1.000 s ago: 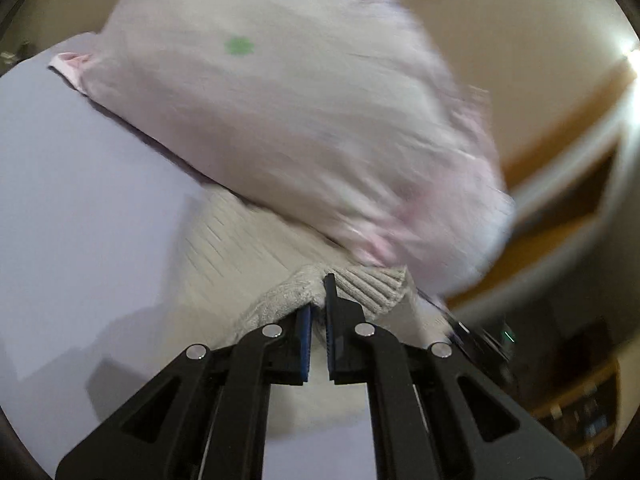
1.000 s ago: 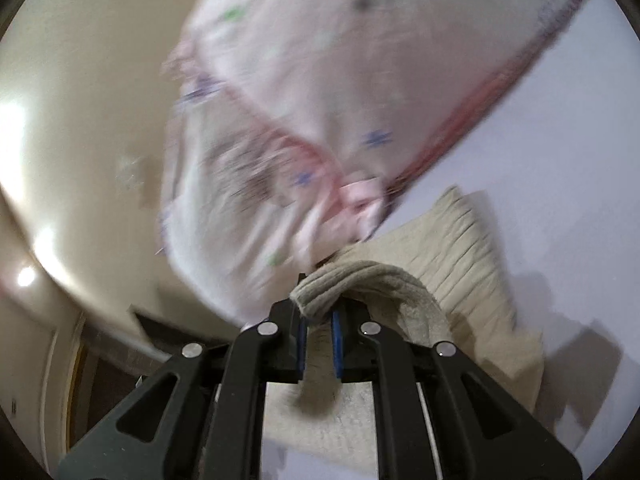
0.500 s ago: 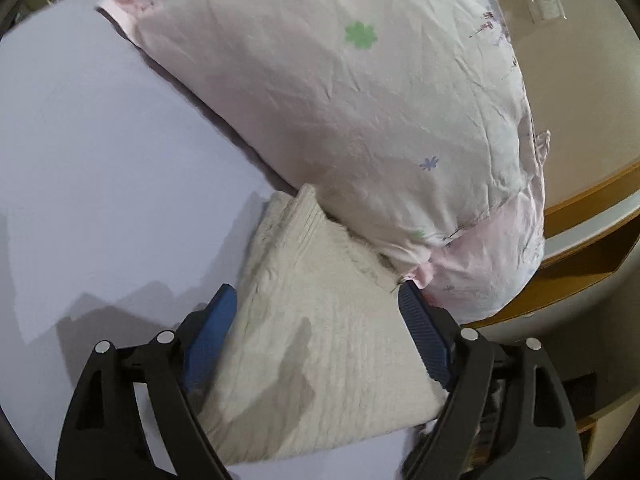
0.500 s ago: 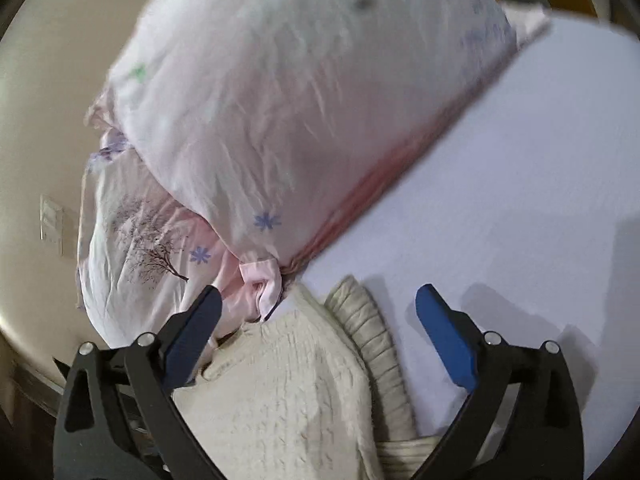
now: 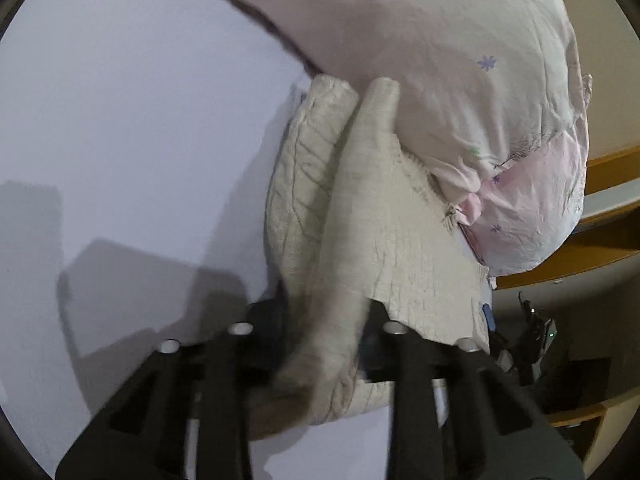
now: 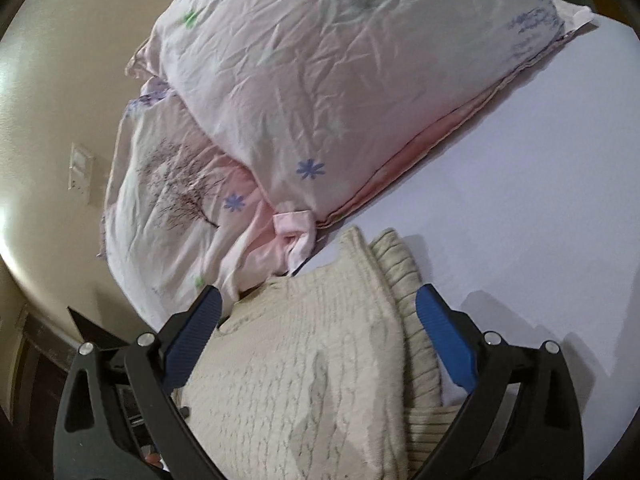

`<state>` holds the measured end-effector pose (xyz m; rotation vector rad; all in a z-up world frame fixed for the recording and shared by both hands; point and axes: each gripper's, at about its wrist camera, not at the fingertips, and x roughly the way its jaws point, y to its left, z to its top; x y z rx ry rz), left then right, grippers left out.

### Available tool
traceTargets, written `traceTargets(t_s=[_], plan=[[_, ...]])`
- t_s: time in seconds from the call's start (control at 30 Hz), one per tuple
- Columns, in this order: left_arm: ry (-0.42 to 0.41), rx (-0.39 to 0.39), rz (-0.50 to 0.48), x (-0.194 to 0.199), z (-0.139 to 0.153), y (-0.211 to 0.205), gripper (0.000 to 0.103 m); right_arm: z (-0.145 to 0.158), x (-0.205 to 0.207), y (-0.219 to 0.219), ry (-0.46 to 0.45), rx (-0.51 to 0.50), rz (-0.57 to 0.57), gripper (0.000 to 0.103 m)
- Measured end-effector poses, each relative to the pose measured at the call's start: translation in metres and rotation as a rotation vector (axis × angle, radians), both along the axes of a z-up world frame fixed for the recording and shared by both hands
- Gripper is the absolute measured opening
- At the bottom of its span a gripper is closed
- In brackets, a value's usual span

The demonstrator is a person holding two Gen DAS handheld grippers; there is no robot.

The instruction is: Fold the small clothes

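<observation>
A cream cable-knit sweater (image 6: 312, 360) lies folded on the pale lilac bed sheet (image 6: 520, 200), up against the pink pillows. In the left wrist view the sweater (image 5: 384, 232) is bunched, and a fold of it runs down between the fingers of my left gripper (image 5: 324, 344), which is shut on that fold. My right gripper (image 6: 320, 328) is open wide just above the sweater, its blue pads (image 6: 444, 332) on either side of the knit, holding nothing.
Two pink flowered pillows (image 6: 340, 80) lie stacked behind the sweater, also seen in the left wrist view (image 5: 460, 80). A beige wall with a switch plate (image 6: 80, 168) stands beyond. Wooden shelving (image 5: 608, 208) and dark clutter sit past the bed's edge.
Both grippers let go of the sweater and opened half a second ago. Since then the left gripper has closed on a fold of it; the right stays open over it.
</observation>
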<state>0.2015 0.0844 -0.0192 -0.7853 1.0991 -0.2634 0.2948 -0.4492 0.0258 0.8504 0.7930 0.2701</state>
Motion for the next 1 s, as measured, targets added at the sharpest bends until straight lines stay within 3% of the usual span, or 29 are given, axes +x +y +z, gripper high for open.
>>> traceTargets(t_s=[0.13, 0.23, 0.33, 0.4, 0.5, 0.53, 0.6, 0.63, 0.7, 0.73, 0.77, 0.87, 1.0], plan=[[-0.087, -0.116, 0.001, -0.002, 0.028, -0.008, 0.019, 0.001, -0.001, -0.005, -0.023, 0.037, 0.014, 0.098], [-0.232, -0.191, -0.068, 0.003, 0.074, -0.046, 0.018, 0.004, -0.006, -0.018, -0.053, 0.074, -0.003, 0.097], [-0.348, -0.266, -0.248, 0.019, 0.109, -0.136, 0.017, 0.007, -0.012, -0.030, -0.076, 0.096, -0.028, 0.097], [-0.352, -0.272, -0.368, 0.028, 0.108, -0.196, 0.017, 0.010, -0.017, -0.041, -0.092, 0.084, -0.068, 0.097], [-0.285, -0.139, -0.625, 0.038, 0.085, -0.309, 0.017, 0.015, -0.021, -0.059, -0.097, 0.055, -0.117, 0.097], [-0.249, -0.131, -0.685, 0.038, 0.077, -0.332, 0.017, 0.016, -0.023, -0.067, -0.083, 0.049, -0.129, 0.097], [-0.229, -0.207, -0.739, 0.032, 0.075, -0.346, 0.017, 0.018, -0.026, -0.078, -0.055, 0.036, -0.107, 0.098], [-0.264, -0.221, -0.732, 0.029, 0.083, -0.339, 0.018, 0.019, -0.027, -0.080, -0.046, 0.022, -0.092, 0.098], [-0.363, -0.212, -0.625, 0.026, 0.103, -0.301, 0.037, 0.024, -0.029, -0.083, -0.012, -0.020, -0.033, 0.098], [-0.389, -0.176, -0.522, 0.026, 0.109, -0.272, 0.062, 0.024, -0.028, -0.083, 0.005, -0.027, -0.008, 0.099], [-0.389, -0.134, -0.463, 0.028, 0.110, -0.258, 0.076, 0.023, -0.023, -0.081, 0.036, -0.025, 0.037, 0.100], [-0.299, 0.031, -0.352, 0.034, 0.091, -0.220, 0.077, 0.006, -0.001, -0.068, 0.161, 0.016, 0.161, 0.100], [-0.139, 0.078, -0.323, 0.037, 0.048, -0.210, 0.077, -0.024, 0.022, -0.046, 0.305, 0.019, 0.260, 0.101]])
